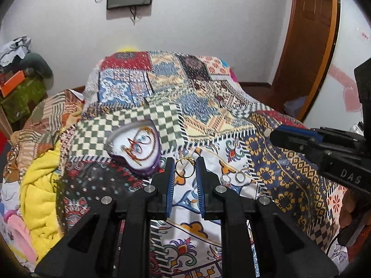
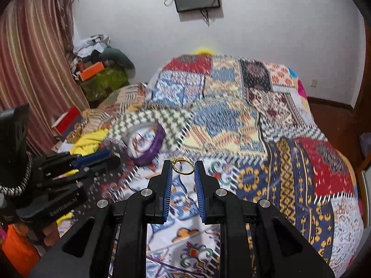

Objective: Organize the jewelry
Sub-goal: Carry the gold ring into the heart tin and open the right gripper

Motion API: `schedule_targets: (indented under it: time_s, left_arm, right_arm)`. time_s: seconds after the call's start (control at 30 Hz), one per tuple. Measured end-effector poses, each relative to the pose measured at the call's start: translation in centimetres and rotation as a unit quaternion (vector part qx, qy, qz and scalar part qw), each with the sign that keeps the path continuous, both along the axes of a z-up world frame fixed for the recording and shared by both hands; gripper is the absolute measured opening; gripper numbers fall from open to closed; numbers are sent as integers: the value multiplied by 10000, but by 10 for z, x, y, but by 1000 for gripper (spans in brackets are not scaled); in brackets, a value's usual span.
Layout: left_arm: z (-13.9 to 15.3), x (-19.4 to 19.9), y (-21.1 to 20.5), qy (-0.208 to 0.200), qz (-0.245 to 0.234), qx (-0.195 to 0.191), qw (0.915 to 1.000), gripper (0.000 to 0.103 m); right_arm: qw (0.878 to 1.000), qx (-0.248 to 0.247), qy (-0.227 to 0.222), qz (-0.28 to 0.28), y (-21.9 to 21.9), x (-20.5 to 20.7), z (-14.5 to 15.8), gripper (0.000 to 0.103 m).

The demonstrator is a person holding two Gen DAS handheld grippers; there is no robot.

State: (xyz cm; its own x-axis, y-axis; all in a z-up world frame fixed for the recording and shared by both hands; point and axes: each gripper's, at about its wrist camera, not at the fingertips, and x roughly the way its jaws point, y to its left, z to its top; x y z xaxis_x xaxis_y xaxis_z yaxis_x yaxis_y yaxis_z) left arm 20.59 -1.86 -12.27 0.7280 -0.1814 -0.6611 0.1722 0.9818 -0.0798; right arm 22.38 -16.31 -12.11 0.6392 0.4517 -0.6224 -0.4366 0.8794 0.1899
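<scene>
the bed (image 1: 266, 153) wears a patchwork cover: green-and-white checks, blue and cream diamonds, red blocks, navy with yellow motifs. the ring (image 1: 184, 168) is gold. the heart-shaped box (image 1: 136, 149) has a purple wall and a white inside. each gripper (image 2: 183, 169) is black with blue pads (image 2: 167, 185). a yellow cloth (image 1: 39, 185) lies at the bed's left edge.
</scene>
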Motion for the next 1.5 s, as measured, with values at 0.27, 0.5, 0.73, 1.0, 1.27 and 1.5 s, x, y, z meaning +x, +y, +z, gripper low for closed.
schedule_targets:
  time_s: [0.27, 0.5, 0.73, 1.0, 1.27, 1.5]
  left_arm:
    - [23, -4, 25, -327, 278, -79, 9990, 17]
    - [27, 3, 50, -431, 560, -108, 9974, 17]
    - [22, 16, 75, -390, 757, -237, 9961, 17]
    - [7, 45, 85, -202, 744, -263, 9967, 17]
    - [-30, 81, 91, 230, 778, -136, 9966, 17]
    - [-53, 99, 96, 483, 829, -167, 9952, 17]
  right_arm:
    - [9989, 152, -383, 218, 25, 5, 27, 17]
    - [9979, 202, -452, 416, 47, 16, 30, 17]
    - [9974, 202, -356, 590, 68, 30, 24, 17]
    - [9969, 115, -235, 743, 92, 50, 17, 17]
    - [9962, -52, 93, 862, 116, 81, -5, 17]
    - [9951, -166, 431, 877, 128, 104, -28, 17]
